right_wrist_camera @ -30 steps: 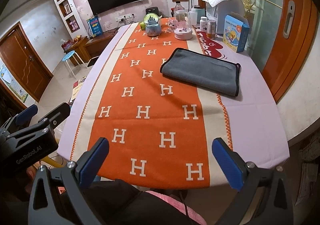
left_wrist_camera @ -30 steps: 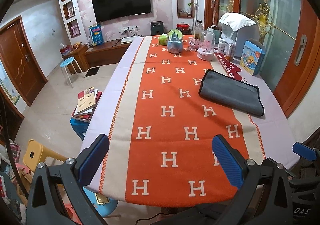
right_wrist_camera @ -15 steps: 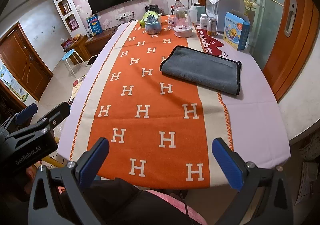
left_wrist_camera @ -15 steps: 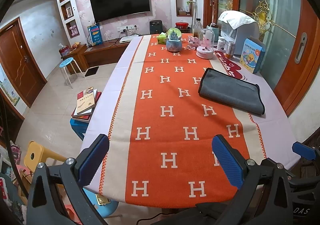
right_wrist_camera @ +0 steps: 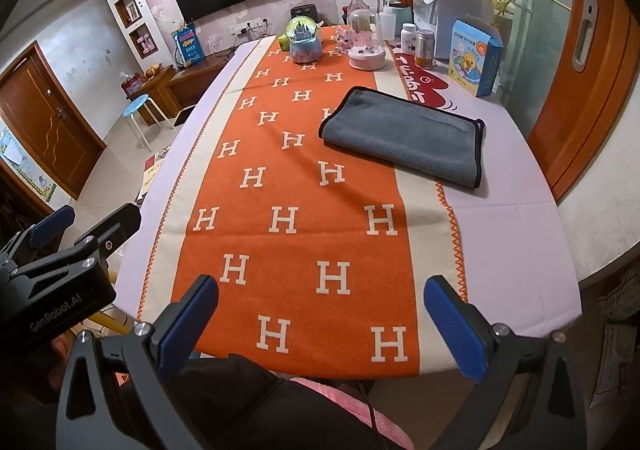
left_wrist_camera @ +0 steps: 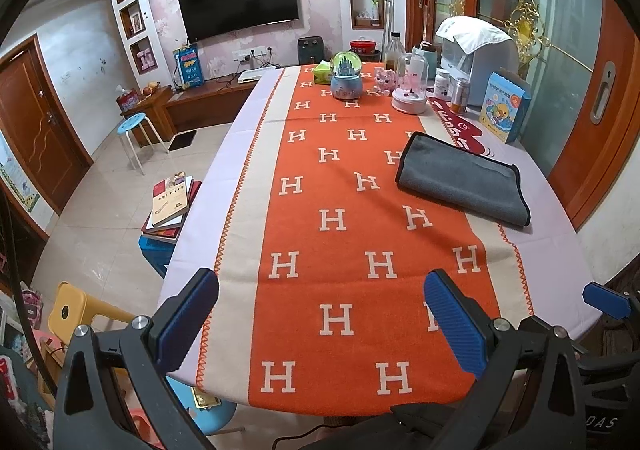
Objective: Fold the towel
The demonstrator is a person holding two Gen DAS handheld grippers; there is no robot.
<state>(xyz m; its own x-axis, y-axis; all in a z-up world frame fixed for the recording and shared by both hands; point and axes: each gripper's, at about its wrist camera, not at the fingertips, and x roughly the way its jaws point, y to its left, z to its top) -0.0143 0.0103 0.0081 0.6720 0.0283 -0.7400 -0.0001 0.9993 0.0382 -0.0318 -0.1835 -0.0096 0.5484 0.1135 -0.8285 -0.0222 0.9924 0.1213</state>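
Note:
A grey towel with a dark edge lies folded into a flat oblong on the right half of the table; it also shows in the right wrist view. My left gripper is open and empty, held above the near table edge, far short of the towel. My right gripper is open and empty, also at the near edge. The left gripper shows at the left edge of the right wrist view. The right gripper's blue tip shows at the right edge of the left wrist view.
An orange H-patterned runner covers the table. At the far end stand a snow globe, a pink dome, bottles, a water dispenser and a blue box. Books on a stool and a yellow stool stand left.
Both views have shifted slightly forward and up; the towel has not moved and both grippers stay open.

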